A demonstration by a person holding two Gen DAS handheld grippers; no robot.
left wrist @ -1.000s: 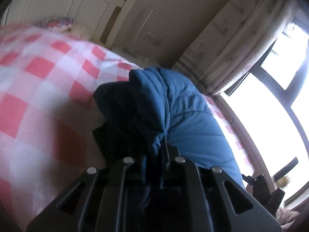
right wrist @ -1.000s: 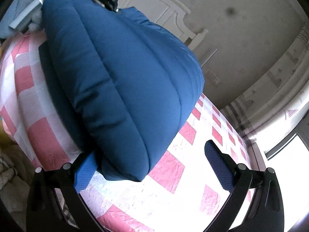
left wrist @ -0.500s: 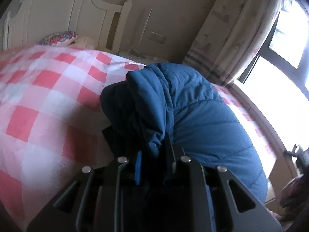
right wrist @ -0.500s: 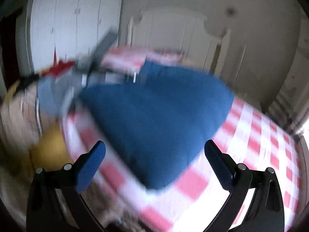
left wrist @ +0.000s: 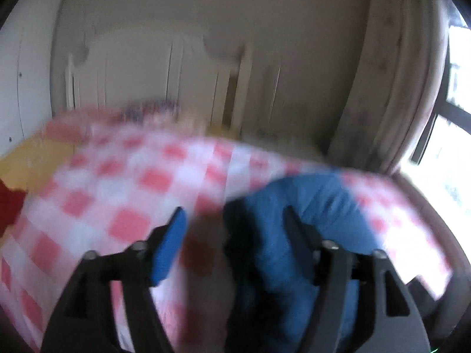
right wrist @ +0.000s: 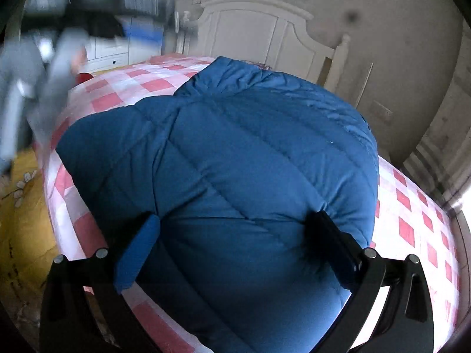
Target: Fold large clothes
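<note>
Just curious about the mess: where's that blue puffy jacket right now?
The blue puffy jacket lies on the pink-checked bedspread, filling the right wrist view, below the white headboard.

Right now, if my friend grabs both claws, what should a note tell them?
Left claw: opening, nothing pinched; the blue jacket lies under it, free of its blue pad.
Right claw: open, hanging over the jacket's near end, not squeezing it.
Jacket: a puffy bundle on the pink checked bed, near the bed's close edge, with the white headboard behind.
Done: the jacket looks folded over on itself at least once.
Left: check the shape, tuck any loose parts, maybe fold once more. The left view is blurry, so look again first.
</note>
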